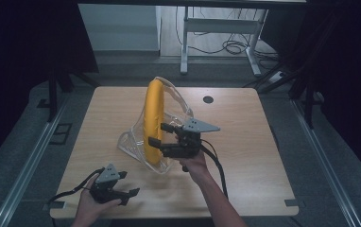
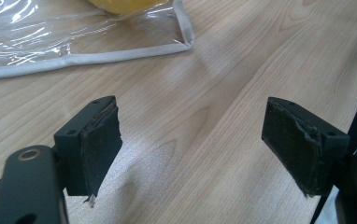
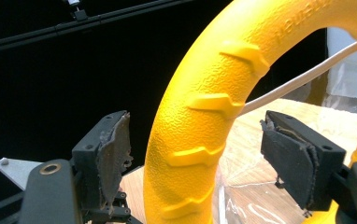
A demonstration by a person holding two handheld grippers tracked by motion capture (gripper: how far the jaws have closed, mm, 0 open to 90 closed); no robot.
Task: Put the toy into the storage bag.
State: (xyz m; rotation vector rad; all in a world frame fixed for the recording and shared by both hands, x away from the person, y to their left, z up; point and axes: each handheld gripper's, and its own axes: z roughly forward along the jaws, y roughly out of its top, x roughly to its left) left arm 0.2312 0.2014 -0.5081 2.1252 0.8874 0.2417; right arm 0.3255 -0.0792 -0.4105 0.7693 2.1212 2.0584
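A light wooden table (image 1: pixel 244 156) stands in a dim room with black curtains at both sides. Near its middle a yellow ring (image 1: pixel 153 118) stands on edge, inside a clear plastic bag (image 1: pixel 178 101) with white piping. The right gripper (image 1: pixel 161 134) has its jaws spread on either side of the ring's rim, pads clear of it. The left gripper (image 1: pixel 129 183) rests near the front edge, jaws wide apart over bare wood.
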